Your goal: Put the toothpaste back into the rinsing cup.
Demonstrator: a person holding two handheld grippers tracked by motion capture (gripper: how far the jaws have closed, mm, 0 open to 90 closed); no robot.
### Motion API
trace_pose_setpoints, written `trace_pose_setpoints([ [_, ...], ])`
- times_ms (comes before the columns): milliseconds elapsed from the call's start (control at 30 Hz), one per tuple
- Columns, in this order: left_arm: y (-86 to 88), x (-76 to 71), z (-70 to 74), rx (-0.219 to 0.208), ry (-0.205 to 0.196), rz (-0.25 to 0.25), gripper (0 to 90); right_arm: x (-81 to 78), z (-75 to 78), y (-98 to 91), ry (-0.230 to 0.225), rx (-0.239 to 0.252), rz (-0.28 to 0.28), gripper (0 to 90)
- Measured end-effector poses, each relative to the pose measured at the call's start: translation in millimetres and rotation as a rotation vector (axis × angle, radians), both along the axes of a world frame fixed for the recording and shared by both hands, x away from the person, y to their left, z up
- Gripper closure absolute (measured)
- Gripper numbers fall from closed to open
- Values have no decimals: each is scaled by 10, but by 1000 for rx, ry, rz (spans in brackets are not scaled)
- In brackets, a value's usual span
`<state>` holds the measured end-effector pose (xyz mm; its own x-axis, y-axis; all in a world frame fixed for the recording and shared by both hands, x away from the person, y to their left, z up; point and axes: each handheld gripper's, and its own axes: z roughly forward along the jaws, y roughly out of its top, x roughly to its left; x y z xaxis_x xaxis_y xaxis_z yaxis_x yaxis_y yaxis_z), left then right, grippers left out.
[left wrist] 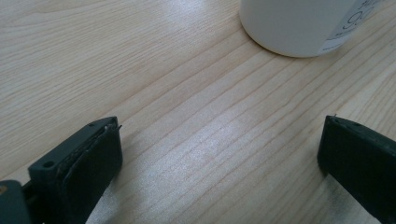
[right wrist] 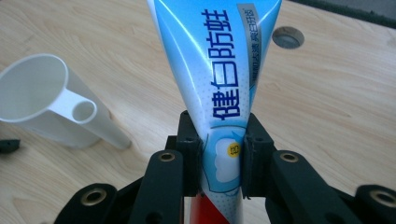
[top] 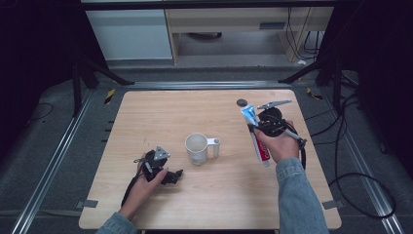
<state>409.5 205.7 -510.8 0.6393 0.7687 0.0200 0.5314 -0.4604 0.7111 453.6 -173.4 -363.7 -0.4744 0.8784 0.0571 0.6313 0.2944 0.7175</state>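
Observation:
A blue, white and red toothpaste tube [top: 256, 136] is clamped in my right gripper [top: 260, 127], lifted off the right half of the wooden table [top: 160, 112]. In the right gripper view both jaws press on the tube [right wrist: 219, 79] across its middle, its flat crimped end pointing away. A white cup [top: 197, 148] with a side handle stands upright at the table's middle and appears at the left as the cup [right wrist: 42, 100]. My left gripper [top: 170, 176] rests low on the table left of the cup, jaws wide apart over bare wood, the left gripper [left wrist: 219, 154] facing the cup's base [left wrist: 299, 28].
A small round grey hole or cap [top: 241, 102] sits in the tabletop near the far edge, behind the tube. Black frame legs and cables lie on the floor around the table, with furniture beyond the far edge.

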Motion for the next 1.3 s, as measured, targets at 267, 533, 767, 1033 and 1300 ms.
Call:
trace_pose_setpoints([
  [267,-3,2,0,-1,1,1,0,23,42,149,-54,53,2,733],
  [533,-3,2,0,-1,1,1,0,11,87,242,-94,97,-2,733],
  [767,-4,2,0,0,-1,3,0,-27,166,373,-146,141,-3,732],
  [1033,-4,3,0,0,-1,2,0,-132,326,567,-226,162,-10,730],
  [1300,-4,3,-1,-1,-2,1,0,-186,535,759,-318,175,-22,730],
])
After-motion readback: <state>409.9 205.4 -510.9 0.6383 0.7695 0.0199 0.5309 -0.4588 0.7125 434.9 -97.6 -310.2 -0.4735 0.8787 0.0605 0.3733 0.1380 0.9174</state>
